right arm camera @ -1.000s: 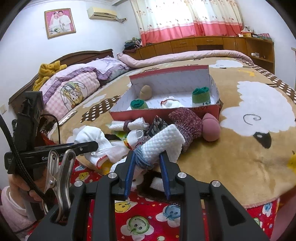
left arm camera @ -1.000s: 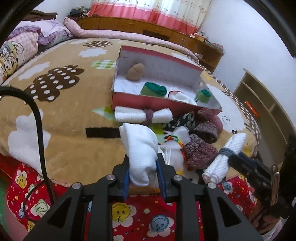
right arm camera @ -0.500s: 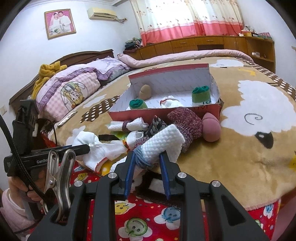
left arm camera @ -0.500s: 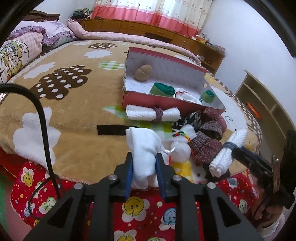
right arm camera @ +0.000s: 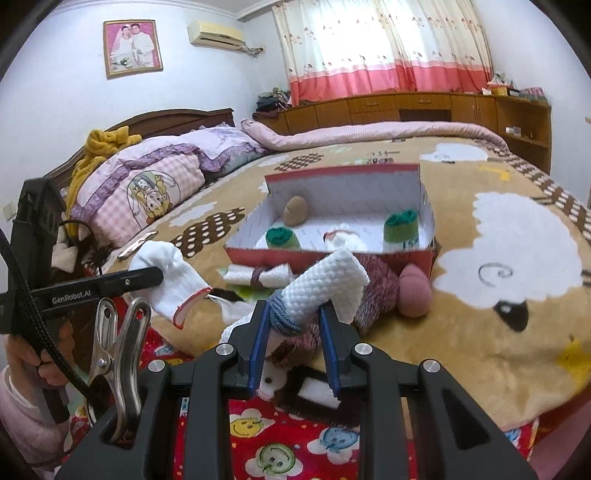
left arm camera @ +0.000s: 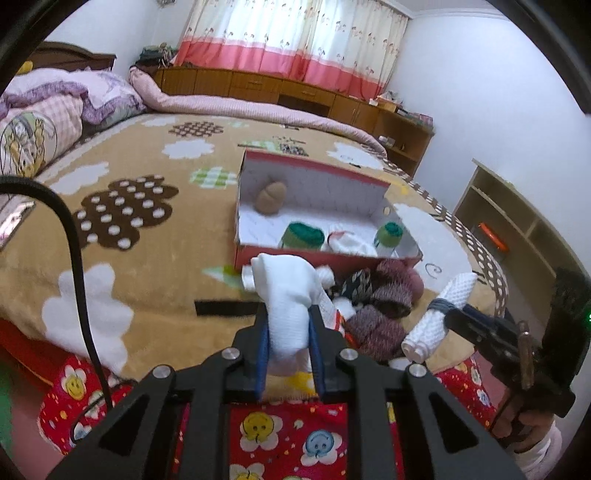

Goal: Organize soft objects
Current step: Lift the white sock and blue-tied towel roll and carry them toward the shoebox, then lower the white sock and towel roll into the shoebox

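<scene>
Both loads have come up off the bed's near edge: the left gripper (left arm camera: 287,334) clamps 1 white sock (left arm camera: 286,295), the right gripper (right arm camera: 293,328) 1 rolled towel (right arm camera: 325,284) (box (right arm camera: 328,254) next, likely).

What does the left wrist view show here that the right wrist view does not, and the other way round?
Only the left wrist view shows the open shelf unit by the wall. Only the right wrist view shows the framed photo, the air conditioner and the yellow cloth on the headboard. Both show the red box with green rolls inside, the left hand-held gripper clamped on a white sock, and the right hand-held gripper holding a rolled white towel.
</scene>
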